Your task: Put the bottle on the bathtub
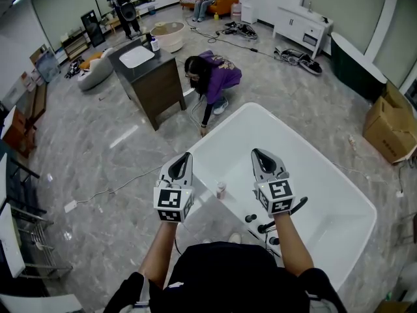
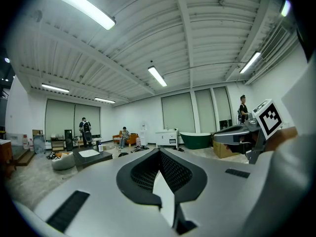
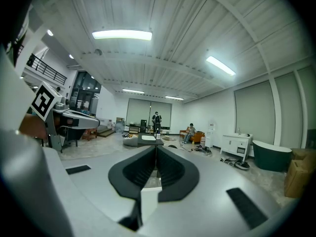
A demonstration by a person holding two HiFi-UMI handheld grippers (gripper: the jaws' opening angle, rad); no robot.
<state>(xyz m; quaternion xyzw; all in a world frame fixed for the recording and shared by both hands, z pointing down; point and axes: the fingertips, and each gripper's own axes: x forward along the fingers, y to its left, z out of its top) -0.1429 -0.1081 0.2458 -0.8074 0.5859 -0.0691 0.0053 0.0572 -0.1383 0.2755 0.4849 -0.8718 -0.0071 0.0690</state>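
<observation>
A small bottle (image 1: 221, 189) with a pale cap stands upright on the near rim of the white bathtub (image 1: 326, 175). My left gripper (image 1: 184, 156) hovers just left of it and above, its jaws shut with nothing between them. Level with it, my right gripper (image 1: 258, 153) hangs to the bottle's right, also shut and empty. In the left gripper view the closed jaws (image 2: 159, 151) point out across the room, and the right gripper (image 2: 245, 130) shows at the right edge. The right gripper view shows its own closed jaws (image 3: 157, 147) and the left gripper (image 3: 69, 116) at the left.
Black tap fittings (image 1: 260, 224) sit on the tub's rim near my right arm. A person in purple (image 1: 214, 77) crouches at the tub's far corner beside a dark vanity cabinet (image 1: 153, 80). A cardboard box (image 1: 389, 128) and a dark green tub (image 1: 355, 64) stand at the right.
</observation>
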